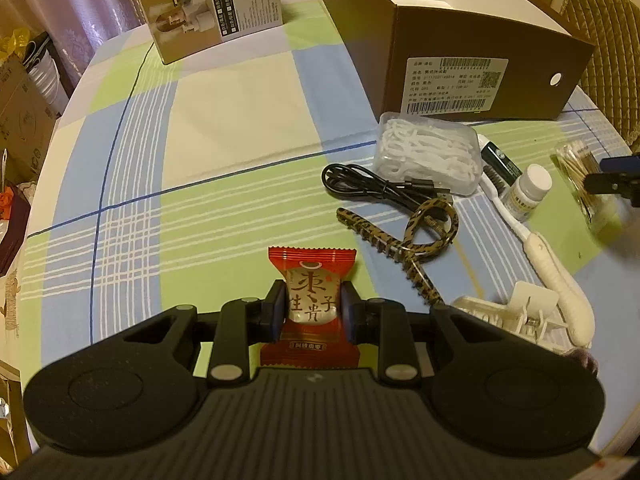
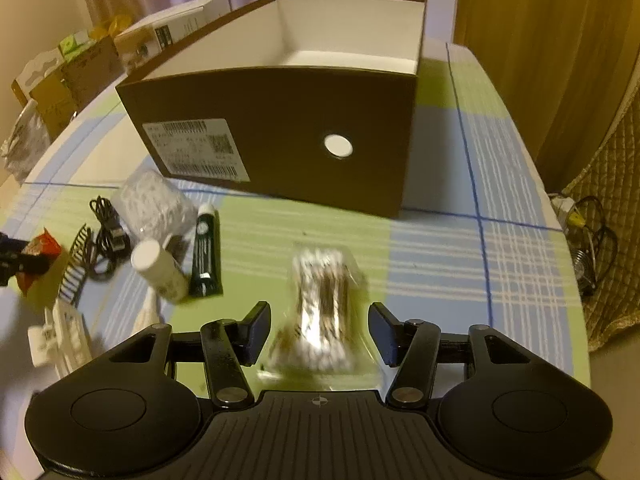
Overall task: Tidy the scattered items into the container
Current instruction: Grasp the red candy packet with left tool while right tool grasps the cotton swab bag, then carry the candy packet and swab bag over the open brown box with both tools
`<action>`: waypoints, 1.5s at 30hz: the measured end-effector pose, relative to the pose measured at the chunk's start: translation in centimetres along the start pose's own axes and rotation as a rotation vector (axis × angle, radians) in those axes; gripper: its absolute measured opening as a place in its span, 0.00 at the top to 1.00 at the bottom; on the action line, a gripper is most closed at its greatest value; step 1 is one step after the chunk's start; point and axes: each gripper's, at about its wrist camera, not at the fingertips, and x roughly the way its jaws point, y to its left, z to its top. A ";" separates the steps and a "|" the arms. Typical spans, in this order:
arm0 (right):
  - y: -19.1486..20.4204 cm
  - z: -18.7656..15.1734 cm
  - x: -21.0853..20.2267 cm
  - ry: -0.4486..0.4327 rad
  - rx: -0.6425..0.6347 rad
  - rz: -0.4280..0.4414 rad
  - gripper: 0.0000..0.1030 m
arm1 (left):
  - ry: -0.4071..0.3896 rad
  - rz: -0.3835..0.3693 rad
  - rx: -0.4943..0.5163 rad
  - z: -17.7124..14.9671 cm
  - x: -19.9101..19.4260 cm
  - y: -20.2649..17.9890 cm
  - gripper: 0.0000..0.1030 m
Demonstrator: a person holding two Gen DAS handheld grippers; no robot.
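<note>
Here, on a table (image 1: 224,128) spread with a green, blue and cream checked cloth, the left gripper (image 1: 313,312) is clamped on a red snack packet (image 1: 312,300) printed with dark brown characters on a pale centre panel, the packet standing upright between the pads. To its right lie a leopard-print hair clip (image 1: 404,248), a coiled black cable (image 1: 372,186), a clear case of white floss picks (image 1: 430,158), a dark green tube (image 1: 500,162), a small white-capped bottle (image 1: 528,192), and a white brush (image 1: 552,268). The brown cardboard box (image 2: 288,136) with a white lining stands open-topped beyond them, a barcode label and a round hole on its near wall. The right gripper (image 2: 318,332) hangs with jaws spread wide on either side of a blurred clear box of toothpicks (image 2: 322,300); contact cannot be judged.
</note>
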 end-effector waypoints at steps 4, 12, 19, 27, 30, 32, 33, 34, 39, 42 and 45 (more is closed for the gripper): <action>0.4 0.5 1.4 0.018 0.012 -0.041 0.50 | -0.002 0.006 -0.006 0.1 -0.1 -0.1 0.77; 1.0 -0.1 1.9 0.028 -0.061 -0.062 0.75 | -0.010 0.012 -0.010 0.1 -0.5 -0.5 0.77; 0.3 -1.7 0.5 0.047 -0.071 -0.034 0.79 | -0.011 0.015 -0.010 -0.2 -0.8 -1.3 0.77; -1.1 -3.5 -1.8 0.104 -0.036 -0.008 0.82 | -0.047 0.007 -0.020 -0.4 -3.0 -2.2 0.77; -1.7 -3.9 -3.2 0.118 -0.011 0.010 0.82 | -0.072 -0.006 -0.032 -0.2 -4.5 -2.7 0.77; -2.0 -3.9 -4.2 0.112 0.004 0.025 0.82 | -0.092 -0.021 -0.034 0.0 -5.6 -3.2 0.77; -2.1 -3.9 -4.7 0.108 0.011 0.032 0.82 | -0.100 -0.024 -0.030 0.2 -6.0 -3.5 0.77; -2.2 -3.7 -5.3 0.102 0.019 0.039 0.82 | -0.108 -0.024 -0.023 0.4 -6.5 -3.8 0.77; -3.0 -1.8 -7.5 0.054 0.046 0.066 0.82 | -0.166 -0.053 -0.029 1.8 -8.4 -5.2 0.77; -3.7 0.1 -8.6 0.006 0.050 0.082 0.82 | -0.201 -0.071 -0.028 3.2 -9.1 -6.2 0.77; -4.7 2.6 -9.5 -0.042 0.049 0.105 0.82 | -0.229 -0.080 -0.010 4.9 -9.5 -7.4 0.77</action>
